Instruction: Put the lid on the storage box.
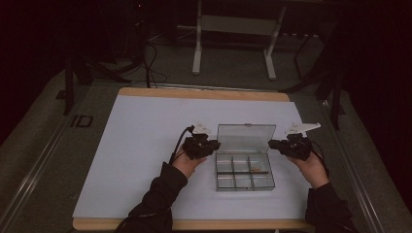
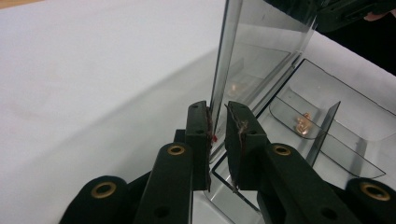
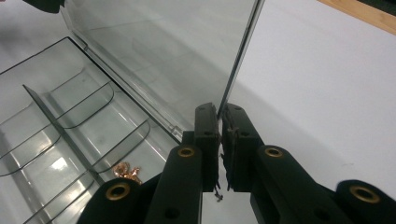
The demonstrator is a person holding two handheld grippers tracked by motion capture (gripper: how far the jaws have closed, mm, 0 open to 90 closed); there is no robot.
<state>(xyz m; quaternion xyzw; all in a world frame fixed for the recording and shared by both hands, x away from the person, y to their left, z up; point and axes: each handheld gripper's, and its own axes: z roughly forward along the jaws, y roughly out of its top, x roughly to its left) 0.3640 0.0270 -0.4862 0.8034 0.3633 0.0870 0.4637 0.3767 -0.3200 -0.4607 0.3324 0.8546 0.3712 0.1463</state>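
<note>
- The clear compartment box (image 1: 245, 171) sits on the white table (image 1: 145, 145), its lid (image 1: 246, 139) raised upright.
- The left gripper (image 2: 218, 122) pinches the lid's left edge.
- The right gripper (image 3: 219, 122) clamps the lid's right edge.
- Small copper pieces (image 3: 126, 170) lie in one compartment.

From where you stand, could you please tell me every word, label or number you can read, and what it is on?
"ID": dark marking on the grey floor left of the table.
No text is readable on the clear compartment box, its raised lid, or either gripper.
</note>
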